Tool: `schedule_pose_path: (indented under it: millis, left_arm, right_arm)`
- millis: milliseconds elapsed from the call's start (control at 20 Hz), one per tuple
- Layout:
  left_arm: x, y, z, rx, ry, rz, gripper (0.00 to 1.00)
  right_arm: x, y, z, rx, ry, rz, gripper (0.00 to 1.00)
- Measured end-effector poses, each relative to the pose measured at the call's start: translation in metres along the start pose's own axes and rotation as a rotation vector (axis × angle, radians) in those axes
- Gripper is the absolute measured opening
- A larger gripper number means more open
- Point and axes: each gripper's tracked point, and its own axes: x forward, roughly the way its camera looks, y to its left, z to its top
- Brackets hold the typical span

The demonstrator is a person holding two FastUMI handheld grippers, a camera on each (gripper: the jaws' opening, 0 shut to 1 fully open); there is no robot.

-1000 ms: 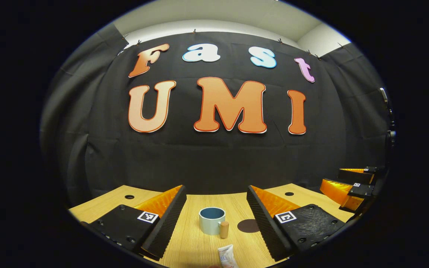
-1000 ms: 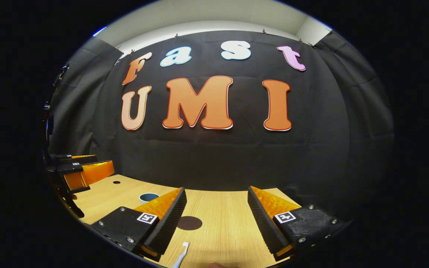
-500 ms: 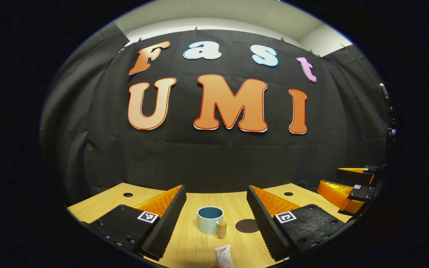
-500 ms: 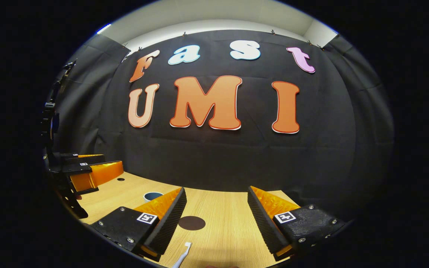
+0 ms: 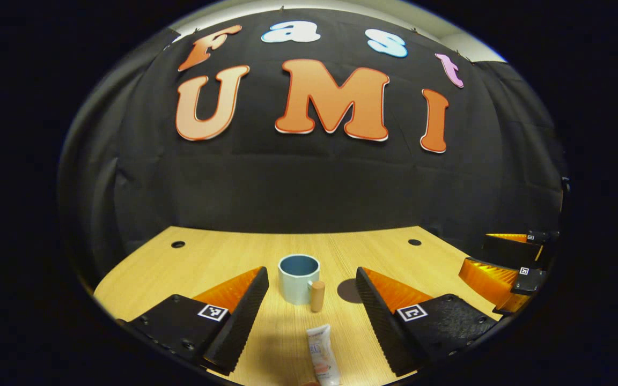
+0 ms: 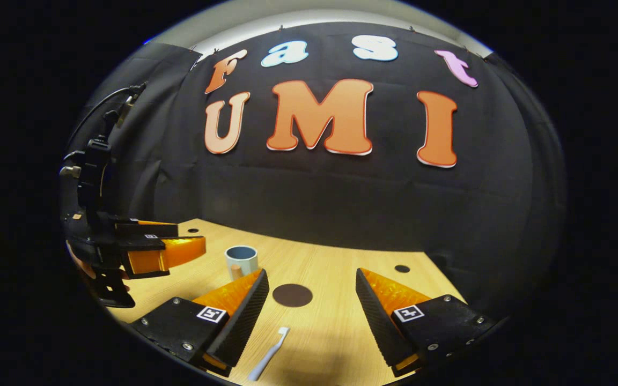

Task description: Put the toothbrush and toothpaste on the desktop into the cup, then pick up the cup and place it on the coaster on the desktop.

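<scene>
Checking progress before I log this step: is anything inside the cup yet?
The cup looks empty: only its blue inner wall shows, nothing sticks out. Its bottom is hidden by the rim. The toothpaste lies on the desktop.

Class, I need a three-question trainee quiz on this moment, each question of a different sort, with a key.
1. True or false: the toothpaste already stands inside the cup.
2. Multiple choice: the toothbrush lies (A) between the right tool's open fingers, (B) on the coaster, (C) in the cup.
3. Fill in: the left tool is ____, with the toothpaste lying between its fingers on the desk.

Key: 1 false; 2 A; 3 open.
</scene>
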Motion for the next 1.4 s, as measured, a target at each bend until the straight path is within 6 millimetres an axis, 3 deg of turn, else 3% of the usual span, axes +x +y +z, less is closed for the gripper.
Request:
schedule_pose_path:
  millis: [100, 200, 350, 600, 650, 700, 850, 950, 1000, 1050, 1200, 1250, 1300, 1400]
  left_arm:
    - [0.003, 0.002, -0.017, 0.026, 0.088, -0.001, 0.98]
    - [0.006, -0.013, -0.034, 0.017, 0.149, -0.088, 0.98]
    - [0.012, -0.019, -0.065, 0.018, 0.268, -0.137, 0.98]
    - [0.012, -0.018, -0.085, 0.034, 0.438, -0.146, 0.98]
    - [0.012, -0.018, -0.09, 0.044, 0.485, -0.143, 0.94]
    - [0.01, -0.018, -0.092, 0.05, 0.53, -0.139, 0.99]
    - [0.007, -0.021, -0.097, 0.045, 0.624, -0.152, 0.98]
    - [0.004, -0.018, -0.099, 0.034, 0.713, -0.143, 0.98]
    - [0.007, -0.018, -0.097, 0.028, 0.738, -0.139, 0.98]
    - [0.007, -0.018, -0.095, 0.022, 0.752, -0.128, 0.98]
    - [0.005, -0.019, -0.099, 0.006, 0.793, -0.121, 0.97]
    - [0.003, -0.02, -0.101, -0.004, 0.809, -0.127, 0.96]
    - [0.001, -0.022, -0.103, -0.006, 0.835, -0.142, 0.89]
    - [0.003, -0.017, -0.099, 0.016, 0.855, -0.129, 0.87]
  right_arm:
    - [-0.001, 0.003, -0.01, 0.011, 0.064, 0.02, 0.97]
    - [0.005, 0.002, -0.029, 0.03, 0.141, 0.019, 0.95]
    - [0.008, 0.007, -0.058, 0.032, 0.265, 0.038, 0.94]
    - [0.009, 0.018, -0.086, 0.029, 0.395, 0.071, 0.9]
    - [0.011, 0.018, -0.095, 0.024, 0.428, 0.071, 0.9]
    - [0.011, 0.016, -0.103, 0.02, 0.463, 0.063, 0.9]
    - [0.009, 0.018, -0.123, 0.016, 0.55, 0.061, 0.85]
    - [0.006, 0.022, -0.133, -0.008, 0.602, 0.069, 0.79]
    - [0.004, 0.025, -0.136, -0.012, 0.619, 0.081, 0.71]
    - [0.004, 0.028, -0.14, -0.012, 0.633, 0.093, 0.75]
    - [0.01, 0.035, -0.157, -0.004, 0.689, 0.099, 0.65]
    - [0.01, 0.039, -0.162, 0.008, 0.711, 0.105, 0.69]
    - [0.01, 0.042, -0.168, 0.015, 0.738, 0.124, 0.68]
    - [0.014, 0.037, -0.18, 0.004, 0.785, 0.107, 0.68]
